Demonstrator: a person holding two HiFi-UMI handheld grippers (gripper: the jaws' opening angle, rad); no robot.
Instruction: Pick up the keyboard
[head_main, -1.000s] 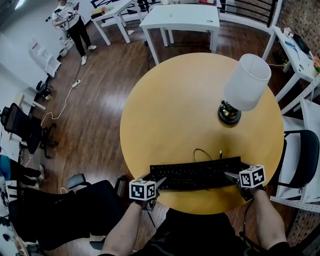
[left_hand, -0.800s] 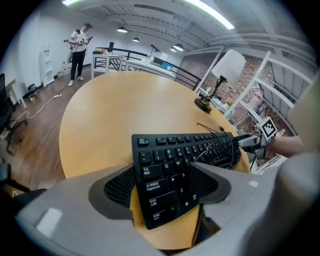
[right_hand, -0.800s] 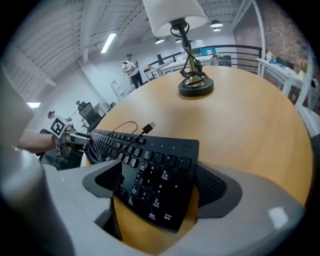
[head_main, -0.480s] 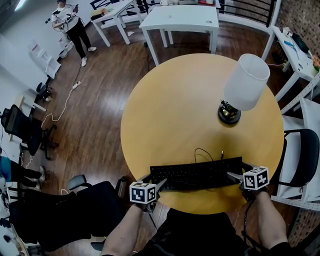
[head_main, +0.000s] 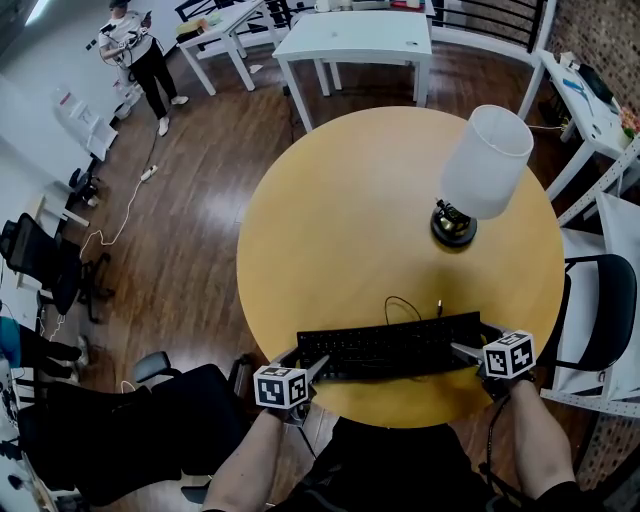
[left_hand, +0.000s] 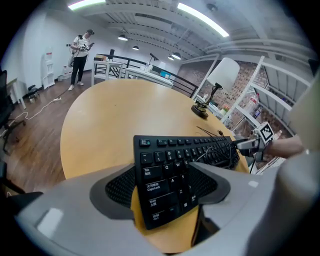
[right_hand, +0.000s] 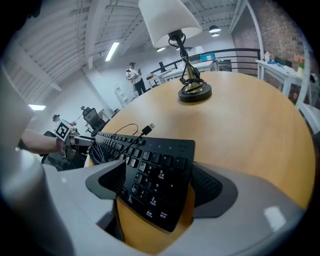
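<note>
A black keyboard lies crosswise near the front edge of the round wooden table. Its thin cable is looped over its keys and onto the wood behind. My left gripper clamps the keyboard's left end. In the left gripper view the pads press the keyboard at its back and front edges. My right gripper holds the right end. In the right gripper view the numeric-pad end of the keyboard sits tight between the pads, and the USB plug rests on the keys.
A table lamp with a white shade and a dark base stands at the table's right, behind the keyboard. Black office chairs flank me below the table edge. White tables and a person are far off.
</note>
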